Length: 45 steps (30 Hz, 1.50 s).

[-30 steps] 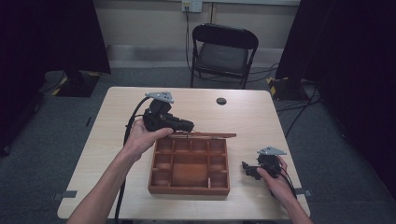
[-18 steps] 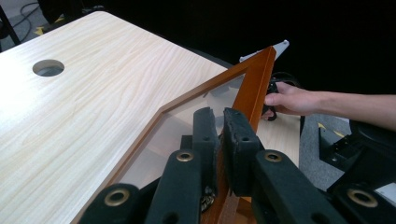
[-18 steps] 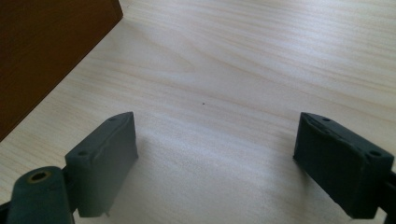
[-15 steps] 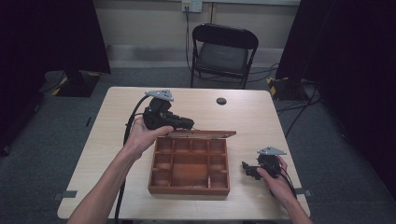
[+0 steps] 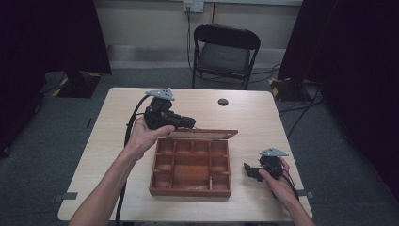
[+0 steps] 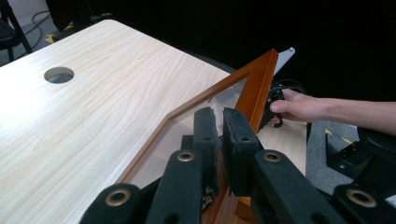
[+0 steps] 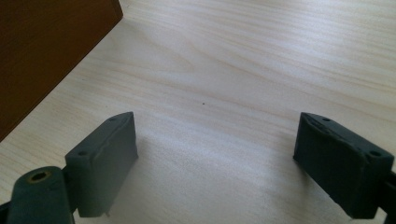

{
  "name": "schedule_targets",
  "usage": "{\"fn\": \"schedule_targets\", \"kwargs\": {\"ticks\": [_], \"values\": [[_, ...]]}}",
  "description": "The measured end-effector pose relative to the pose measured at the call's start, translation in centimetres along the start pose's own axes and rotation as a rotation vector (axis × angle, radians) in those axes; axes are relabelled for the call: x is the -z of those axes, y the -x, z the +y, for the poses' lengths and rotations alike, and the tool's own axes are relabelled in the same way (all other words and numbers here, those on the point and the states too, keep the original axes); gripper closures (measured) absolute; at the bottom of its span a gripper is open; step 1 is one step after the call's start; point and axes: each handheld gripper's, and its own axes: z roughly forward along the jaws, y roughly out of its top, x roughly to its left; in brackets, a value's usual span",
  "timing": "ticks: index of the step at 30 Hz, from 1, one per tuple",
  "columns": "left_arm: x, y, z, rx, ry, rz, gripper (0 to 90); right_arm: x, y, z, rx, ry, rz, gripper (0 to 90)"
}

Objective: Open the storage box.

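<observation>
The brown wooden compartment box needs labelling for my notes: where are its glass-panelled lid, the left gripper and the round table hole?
Glass-panelled lid [image 6: 259,81], left gripper view, on its wooden frame.
Left gripper [image 6: 218,135], left gripper view, between the fingertips.
Round table hole [image 5: 223,101], high view, its middle.

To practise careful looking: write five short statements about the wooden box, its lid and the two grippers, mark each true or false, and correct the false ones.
1. The left gripper is closed on the frame of the lid. True.
2. The wooden box is full of small parts. False: its compartments look empty.
3. The right gripper has its jaws wide apart over bare table. True.
4. The lid lies flat on the box, closing it. False: it stands raised at the box's far edge, leaving the compartments uncovered.
5. The right gripper holds the box's front wall. False: it sits to the right of the box, with nothing between its jaws.
</observation>
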Motion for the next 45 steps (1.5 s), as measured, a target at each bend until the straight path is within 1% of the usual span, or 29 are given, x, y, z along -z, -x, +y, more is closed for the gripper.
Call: {"fn": "schedule_targets", "kwargs": {"ticks": [21, 33, 45], "values": [[0.0, -0.54, 0.52, 0.004, 0.013, 0.011, 85.2, 0.0, 0.0, 0.0, 0.0, 0.0, 0.0, 12.6], [0.02, -0.31, 0.27, 0.001, 0.018, 0.016, 85.2, 0.02, -0.05, -0.02, -0.004, -0.001, -0.002, 12.7], [0.02, -0.25, 0.24, -0.002, 0.019, 0.017, 85.2, 0.02, -0.01, -0.02, 0.002, 0.0, 0.0, 12.7]]}}
